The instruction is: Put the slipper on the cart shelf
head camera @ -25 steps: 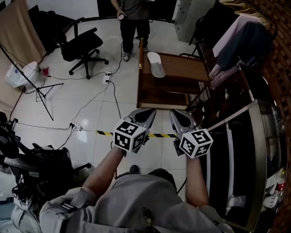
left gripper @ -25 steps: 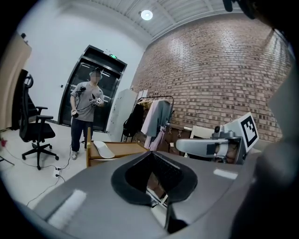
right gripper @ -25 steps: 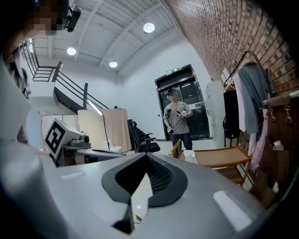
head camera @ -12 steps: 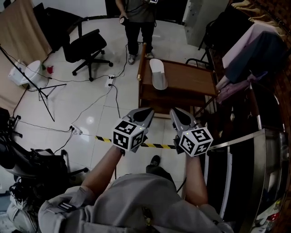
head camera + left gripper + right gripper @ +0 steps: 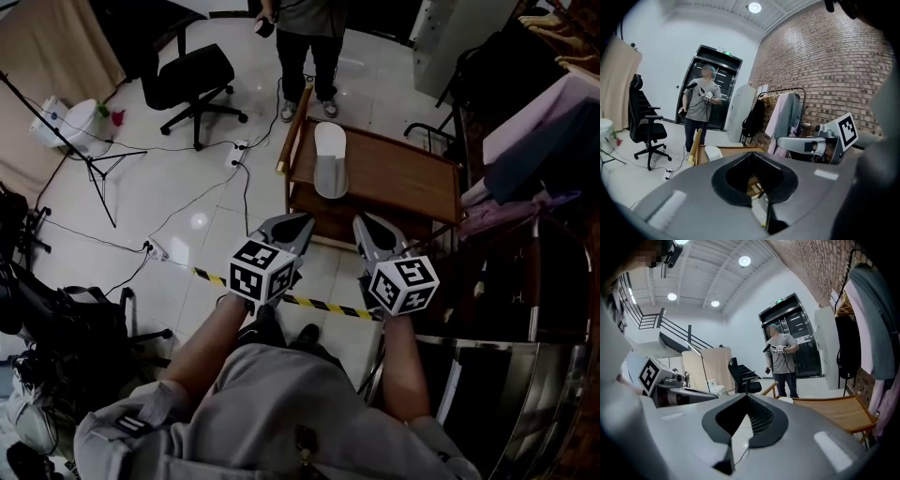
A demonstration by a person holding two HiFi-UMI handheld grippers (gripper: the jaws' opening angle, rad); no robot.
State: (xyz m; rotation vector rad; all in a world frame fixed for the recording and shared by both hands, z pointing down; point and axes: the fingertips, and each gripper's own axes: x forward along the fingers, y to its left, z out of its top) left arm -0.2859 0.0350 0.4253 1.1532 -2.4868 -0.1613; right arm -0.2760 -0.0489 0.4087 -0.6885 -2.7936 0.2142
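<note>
A white slipper [image 5: 330,159] lies on the top shelf of a wooden cart [image 5: 403,178], near its left end. My left gripper [image 5: 302,219] and right gripper [image 5: 363,221] hang side by side over the tiled floor, short of the cart's near edge and pointing at it. Both are shut with nothing in them. In the left gripper view, the slipper [image 5: 714,152] and the cart top [image 5: 733,151] show just beyond the left gripper [image 5: 751,153]. In the right gripper view, the slipper [image 5: 785,400] and the cart [image 5: 834,411] lie ahead of the right gripper [image 5: 747,395].
A person [image 5: 309,28] stands just beyond the cart. A black office chair [image 5: 192,80] and a tripod [image 5: 94,159] are at the left, with cables across the floor. Yellow-black tape [image 5: 319,305] crosses the tiles under my grippers. A clothes rack [image 5: 534,131] stands at the right.
Both grippers have moved forward toward the cart, and the cart with the slipper now sits nearer to them. The jaws have stayed shut.
</note>
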